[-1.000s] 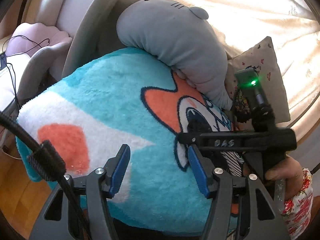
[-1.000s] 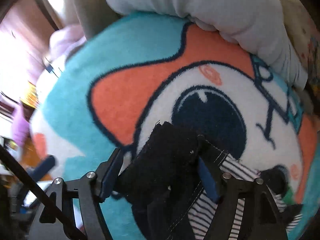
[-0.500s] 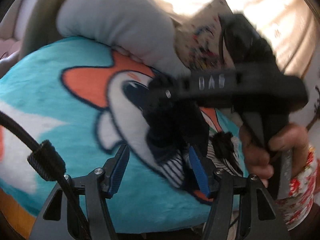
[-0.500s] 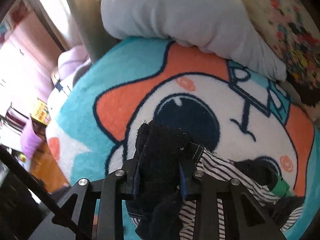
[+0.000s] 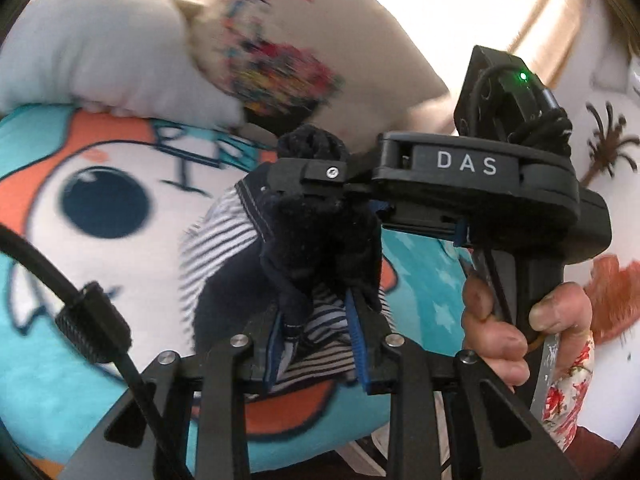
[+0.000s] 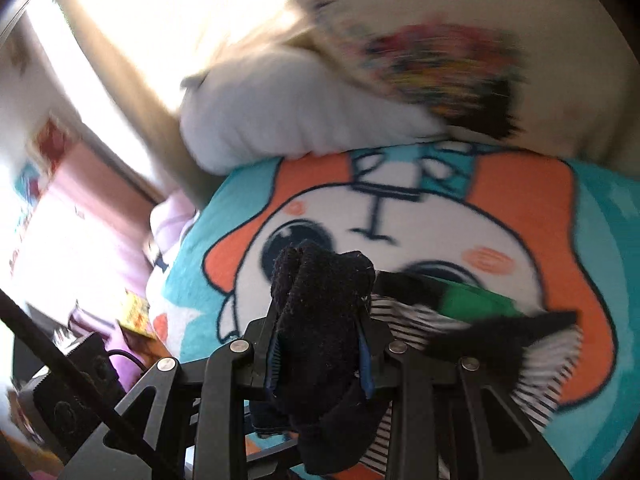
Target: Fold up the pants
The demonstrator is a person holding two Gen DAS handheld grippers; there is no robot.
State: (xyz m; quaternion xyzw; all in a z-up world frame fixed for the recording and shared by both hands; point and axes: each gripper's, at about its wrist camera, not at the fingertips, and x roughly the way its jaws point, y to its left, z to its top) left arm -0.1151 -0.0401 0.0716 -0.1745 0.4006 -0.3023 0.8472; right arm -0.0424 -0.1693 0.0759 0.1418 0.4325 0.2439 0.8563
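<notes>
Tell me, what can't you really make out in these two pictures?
- Pants: right view, the shape is lost, bunched in the right gripper and cut off by the bottom edge.
- Pants, left view: the left gripper and the other tool cover much of them.
- Patterned pillow: motion blur smears its print in both views.
- Green patch: right view, too blurred to identify.

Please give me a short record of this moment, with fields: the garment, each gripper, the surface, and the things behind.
garment: dark pants with striped lining, bunched up and lifted off the bed
left gripper: shut on the pants, low on the bunch
right gripper: shut on the pants, dark fabric sticking out above its fingers
right hand: wraps the right gripper's handle
surface: teal cartoon blanket with an orange and white face
behind: gray plush pillow and a printed cushion, both blurred
</notes>
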